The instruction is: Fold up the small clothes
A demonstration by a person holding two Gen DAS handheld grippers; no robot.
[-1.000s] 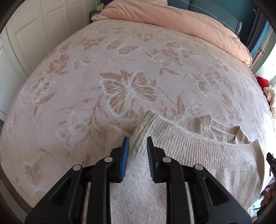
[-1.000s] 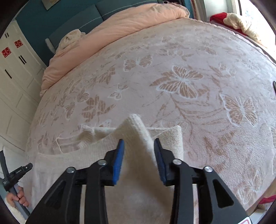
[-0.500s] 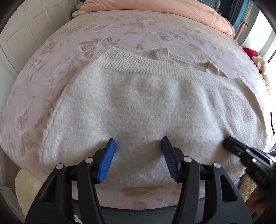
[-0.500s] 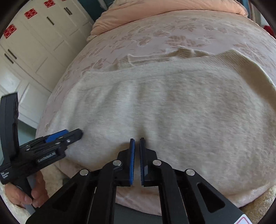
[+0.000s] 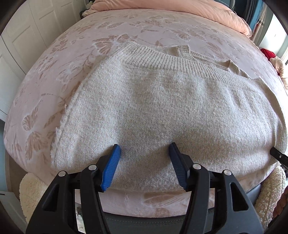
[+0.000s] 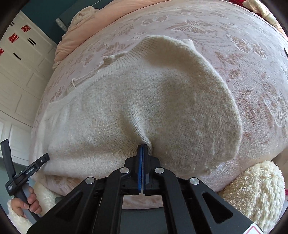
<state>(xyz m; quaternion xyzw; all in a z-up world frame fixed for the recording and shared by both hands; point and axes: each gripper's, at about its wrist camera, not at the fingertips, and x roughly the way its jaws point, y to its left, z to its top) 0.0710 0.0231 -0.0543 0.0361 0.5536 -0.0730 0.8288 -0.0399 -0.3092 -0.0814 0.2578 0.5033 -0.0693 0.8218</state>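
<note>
A cream knit sweater lies folded on the pink butterfly bedspread, its ribbed hem turned toward the far side. My left gripper is open, its blue pads resting over the sweater's near fold edge. In the right wrist view the same sweater fills the middle, with its right side lifted in a rounded flap. My right gripper is shut on a pinch of the sweater's near edge. The left gripper's tip touches the sweater at the lower left.
A peach duvet lies at the head of the bed. White wardrobe doors stand to the left. A fluffy cream rug or cushion sits below the bed's near edge. A red item lies at the far right.
Both grippers pulled back from the far hem to the near edge. The left gripper opened and let go of the sweater. The right gripper closed on the near fold, raising the fabric.
</note>
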